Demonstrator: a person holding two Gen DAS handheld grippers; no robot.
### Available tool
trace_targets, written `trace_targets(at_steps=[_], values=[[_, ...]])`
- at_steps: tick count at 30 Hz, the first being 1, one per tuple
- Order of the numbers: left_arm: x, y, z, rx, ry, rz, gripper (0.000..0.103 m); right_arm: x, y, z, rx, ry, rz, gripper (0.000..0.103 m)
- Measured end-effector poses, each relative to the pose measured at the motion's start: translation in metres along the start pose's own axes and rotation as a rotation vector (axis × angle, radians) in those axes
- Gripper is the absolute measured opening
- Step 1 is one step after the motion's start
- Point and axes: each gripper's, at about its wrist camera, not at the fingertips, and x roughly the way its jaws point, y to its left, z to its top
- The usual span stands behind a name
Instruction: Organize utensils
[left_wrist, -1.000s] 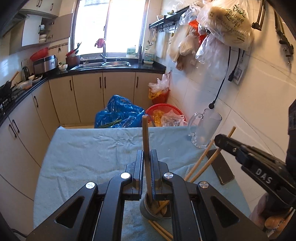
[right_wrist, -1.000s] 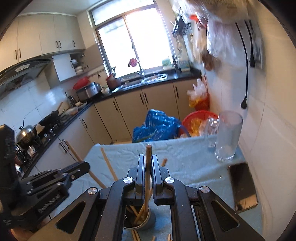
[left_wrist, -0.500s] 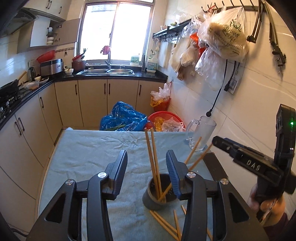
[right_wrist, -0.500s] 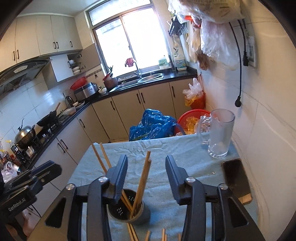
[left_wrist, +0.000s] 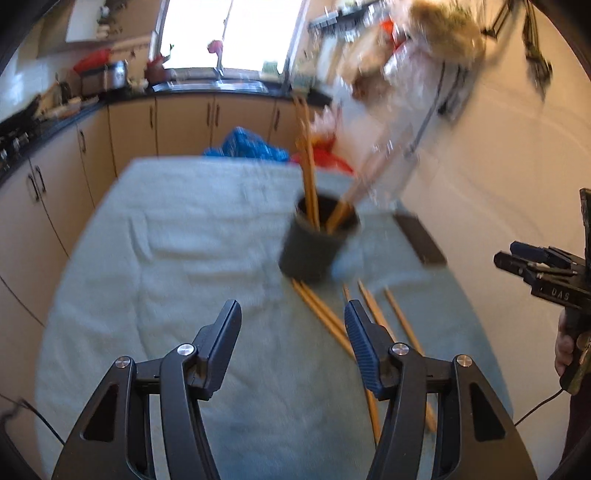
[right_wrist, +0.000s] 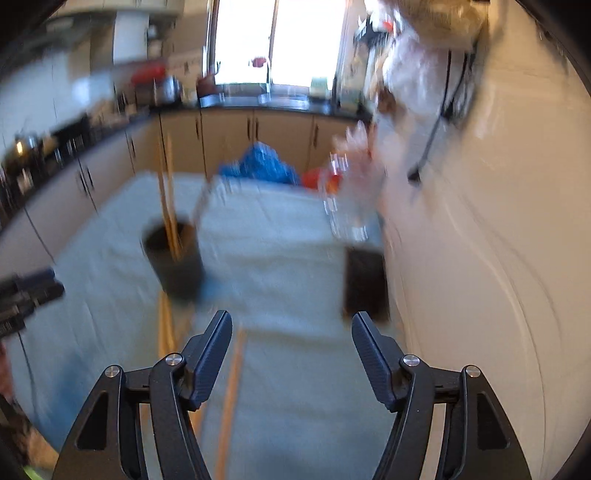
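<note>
Four chopsticks (left_wrist: 314, 192) stand in one cup (left_wrist: 314, 247); both tongs (left_wrist: 291, 332) (right_wrist: 291, 343), just opening, gape empty.

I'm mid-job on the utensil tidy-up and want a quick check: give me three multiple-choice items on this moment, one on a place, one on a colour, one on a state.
1. Where do the loose chopsticks lie?
A. On the cloth in front of the holder
B. In the glass mug
C. On the kitchen counter

2. What colour is the chopstick holder?
A. White
B. Dark, near black
C. Red

3. How does the left tool stand?
A. Shut on a chopstick
B. Shut on the holder
C. Open, nothing between its fingers

Answers:
1. A: they lie flat on the pale blue cloth, at the holder's base.
2. B: its wall looks dark in both wrist views.
3. C: its jaws have just been opening, and only cloth shows between them.
</note>
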Motion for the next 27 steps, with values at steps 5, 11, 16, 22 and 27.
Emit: trace_targets(at_steps=[5,11,16,22,27], values=[[0.035,-0.038,-0.042,0.047,0.116,-0.065,0.057,0.033,-0.013,-0.063,0.080,0.132,0.077,0.070],[0.074,-0.083,-0.070,0.206,0.207,-0.029,0.045,0.066,-0.005,-0.102,0.197,0.184,0.223,0.047],[0.098,-0.085,-0.077,0.204,0.273,0.003,0.010,0.079,0.015,-0.104,0.194,0.174,0.261,0.043],[0.097,-0.065,-0.069,0.113,0.268,0.040,0.007,0.095,0.036,-0.100,0.137,0.187,0.185,0.020],[0.080,-0.029,-0.075,0.041,0.274,0.061,0.007,0.094,0.029,-0.102,0.165,0.197,0.148,0.008]])
